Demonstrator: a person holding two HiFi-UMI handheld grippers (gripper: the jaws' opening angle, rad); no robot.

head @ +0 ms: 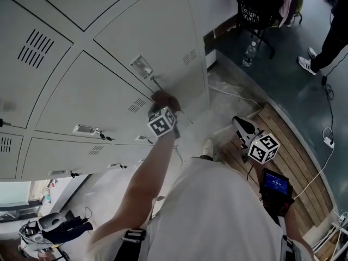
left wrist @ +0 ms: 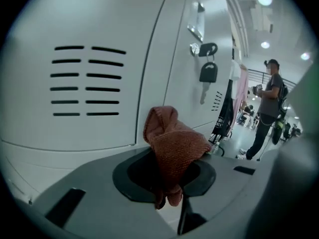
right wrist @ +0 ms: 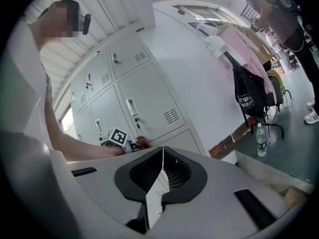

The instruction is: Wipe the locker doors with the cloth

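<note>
Currently, the left gripper [left wrist: 172, 180] is clamping a reddish-brown knitted cloth [left wrist: 175, 142] and holding it up at a pale grey locker door [head: 157, 37], near the hanging keys [left wrist: 208, 71]. The right gripper [right wrist: 162, 156] is hanging lower, jaws closed together on nothing.

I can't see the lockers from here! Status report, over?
Left gripper shut on cloth, at locker door. Right gripper shut, empty, held low. Keys dangle from lock nearby.

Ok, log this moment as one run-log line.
left tool: shut on cloth | cloth: up at locker door, contact unclear | right tool: shut, empty, off the door
</note>
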